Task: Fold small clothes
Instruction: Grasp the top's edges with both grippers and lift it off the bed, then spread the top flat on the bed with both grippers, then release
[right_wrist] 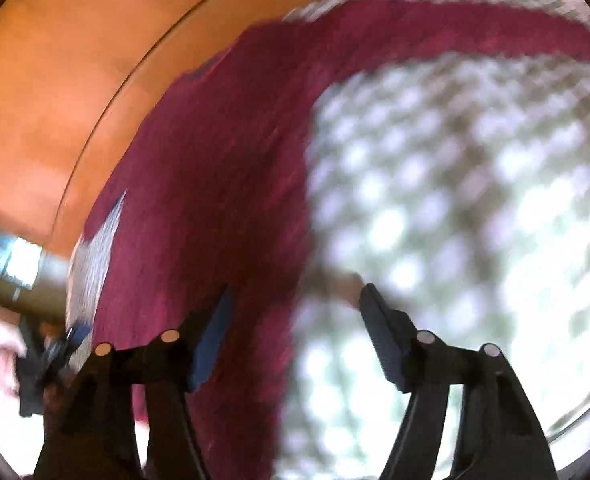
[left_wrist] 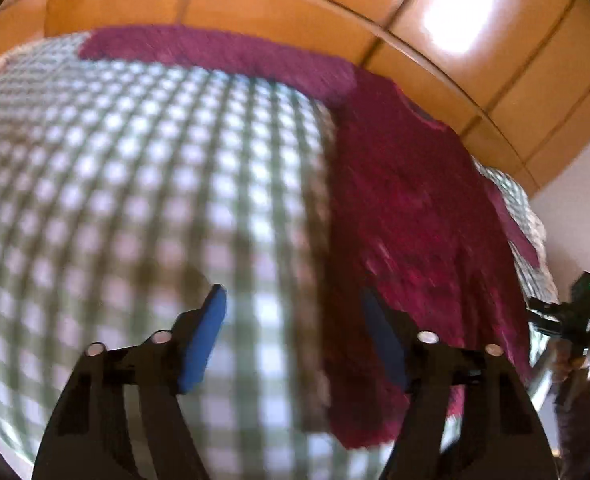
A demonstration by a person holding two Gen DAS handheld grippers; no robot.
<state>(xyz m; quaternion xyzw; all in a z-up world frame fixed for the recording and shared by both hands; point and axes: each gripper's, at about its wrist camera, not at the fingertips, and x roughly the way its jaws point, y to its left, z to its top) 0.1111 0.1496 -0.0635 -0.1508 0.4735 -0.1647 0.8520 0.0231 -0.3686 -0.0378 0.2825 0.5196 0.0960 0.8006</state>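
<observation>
The maroon long-sleeved top (left_wrist: 415, 208) lies spread on the green-checked cloth (left_wrist: 135, 184) covering the surface, one sleeve outstretched. It looks soft, light and limp, best pinched at hem or sleeve edges. Left gripper (left_wrist: 295, 336) and right gripper (right_wrist: 295, 336) hover with jaws apart, holding nothing. No legible writing.

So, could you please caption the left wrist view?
Open left gripper above a maroon garment spread on checked cloth.

A magenta long-sleeved top (left_wrist: 411, 216) lies spread flat on the checked cloth (left_wrist: 155, 184), one sleeve stretched sideways
</observation>
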